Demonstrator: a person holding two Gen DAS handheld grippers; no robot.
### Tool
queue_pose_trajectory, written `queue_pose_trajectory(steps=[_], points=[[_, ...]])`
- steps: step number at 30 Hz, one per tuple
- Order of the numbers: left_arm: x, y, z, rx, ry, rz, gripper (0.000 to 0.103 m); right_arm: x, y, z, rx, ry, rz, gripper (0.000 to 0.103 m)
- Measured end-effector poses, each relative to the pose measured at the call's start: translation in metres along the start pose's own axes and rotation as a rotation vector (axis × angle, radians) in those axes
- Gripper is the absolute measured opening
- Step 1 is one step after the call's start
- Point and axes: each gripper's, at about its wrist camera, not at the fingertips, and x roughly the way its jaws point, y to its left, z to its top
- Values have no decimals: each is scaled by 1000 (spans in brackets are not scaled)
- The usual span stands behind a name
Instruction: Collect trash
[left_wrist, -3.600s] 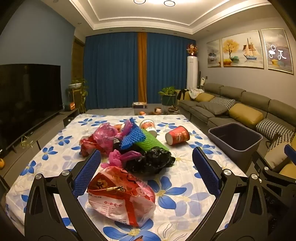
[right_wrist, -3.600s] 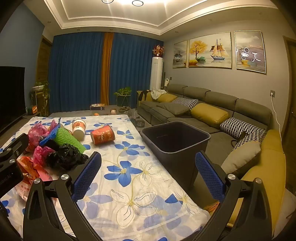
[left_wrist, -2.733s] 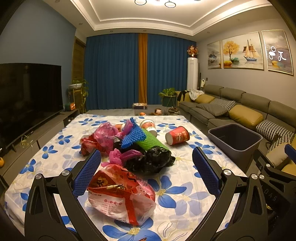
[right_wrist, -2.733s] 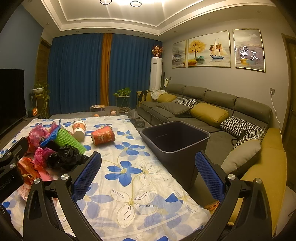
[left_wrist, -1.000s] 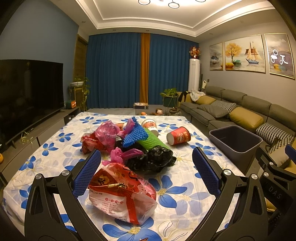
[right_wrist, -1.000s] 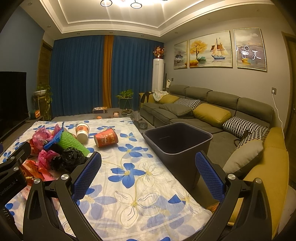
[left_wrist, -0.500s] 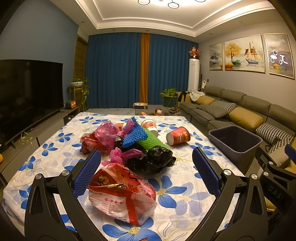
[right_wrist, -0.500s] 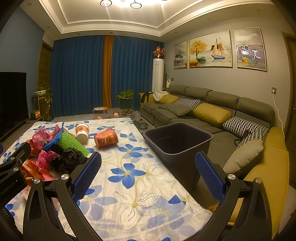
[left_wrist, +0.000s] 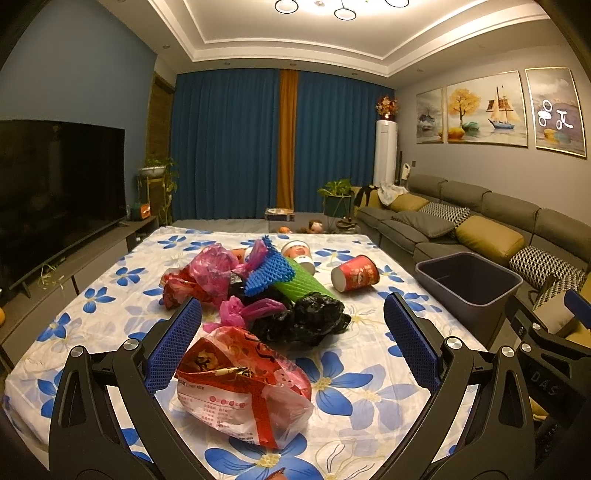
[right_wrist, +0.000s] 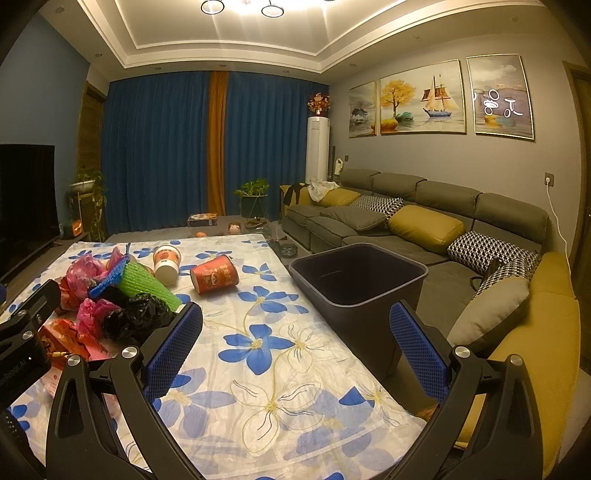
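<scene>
Both claws gape, gripping nothing: left gripper over the red snack bag on the table, right gripper facing the dark bin, its inside bare

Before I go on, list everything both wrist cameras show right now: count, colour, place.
snack bag: 1, red and clear, nearest, between left tool fingers
black bag: 1, black, table centre
pink bags: about 3, pink and red, pile's left
foam nets: 2, blue and green, on pile
cups: 2, red on its side, white-orange behind it
bin: 1, dark grey, beside table's right edge
tablecloth: 1, white with blue flowers
sofa: 1, grey, yellow and patterned cushions
left tool: open
right tool: open, holding nothing
</scene>
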Motion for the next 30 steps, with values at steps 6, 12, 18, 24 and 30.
queue_pose_trajectory(steps=[6,12,18,24,30], points=[[0,10,-3,-10,-8,16,96,6,-1,-4,17,-15,45,98],[10,29,-10,-17,-10,74,91,9,15,-8,-34,-66,126,98],[21,60,-22,-55,23,130,80,24,39,-6,-46,-62,203,98],[31,86,-25,-86,31,179,75,54,78,-8,-77,-10,309,96],[37,101,-26,-87,25,185,74,86,117,-11,-113,57,374,89]])
